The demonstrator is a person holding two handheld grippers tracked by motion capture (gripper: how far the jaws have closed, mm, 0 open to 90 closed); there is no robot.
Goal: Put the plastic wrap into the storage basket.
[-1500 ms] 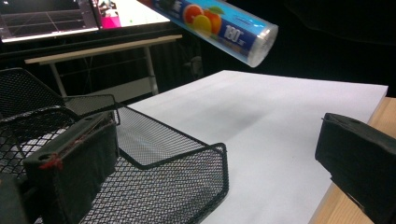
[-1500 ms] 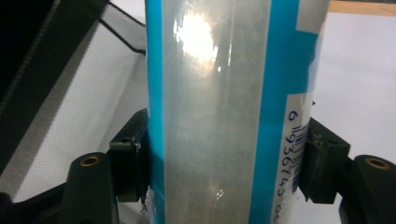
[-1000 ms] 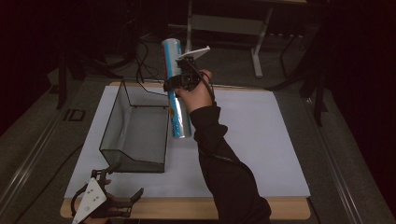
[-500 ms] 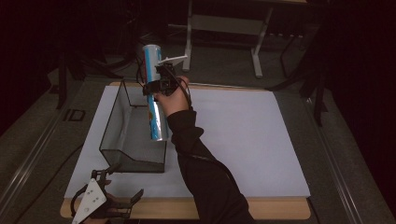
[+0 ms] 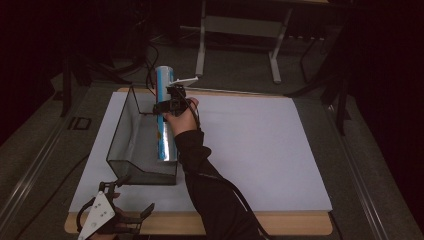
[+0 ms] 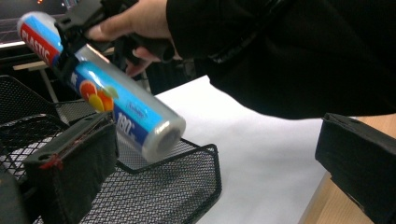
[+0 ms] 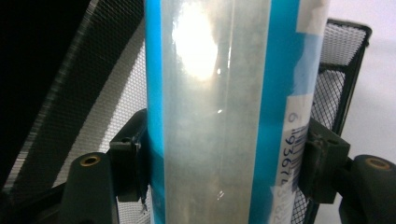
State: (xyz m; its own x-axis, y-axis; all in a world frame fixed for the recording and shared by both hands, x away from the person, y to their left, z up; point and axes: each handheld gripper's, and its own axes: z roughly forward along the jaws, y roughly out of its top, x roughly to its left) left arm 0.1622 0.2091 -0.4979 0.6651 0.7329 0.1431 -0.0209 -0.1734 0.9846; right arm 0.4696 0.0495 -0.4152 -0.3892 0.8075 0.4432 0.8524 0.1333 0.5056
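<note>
Your right gripper (image 7: 224, 163) has its two black pads clamped on either side of the plastic wrap roll (image 7: 224, 93), one pad at 9 o'clock and one at 3 o'clock of the tube in the right gripper view, pressing the blue-and-clear label just beside the barcode. In the high view that right gripper (image 5: 170, 106) grips the roll (image 5: 164, 117) in its upper half; the roll hangs lengthwise over the black mesh basket (image 5: 122, 150), far end toward 12 o'clock, near end toward 6 o'clock and tilted down along the basket's right wall. Whether the low end touches the mesh you cannot tell. In the left gripper view the roll (image 6: 116, 102) slants from 10 o'clock down to its open end above the basket's corner (image 6: 187, 186). Your left gripper (image 5: 107, 220) sits at 7 o'clock of the basket, at the table's near edge, jaws wide apart with nothing between them; its left pad (image 6: 70, 168) is close against the mesh. The basket stands on the white sheet (image 5: 260, 150) covering the wooden table (image 5: 300, 225).
</note>
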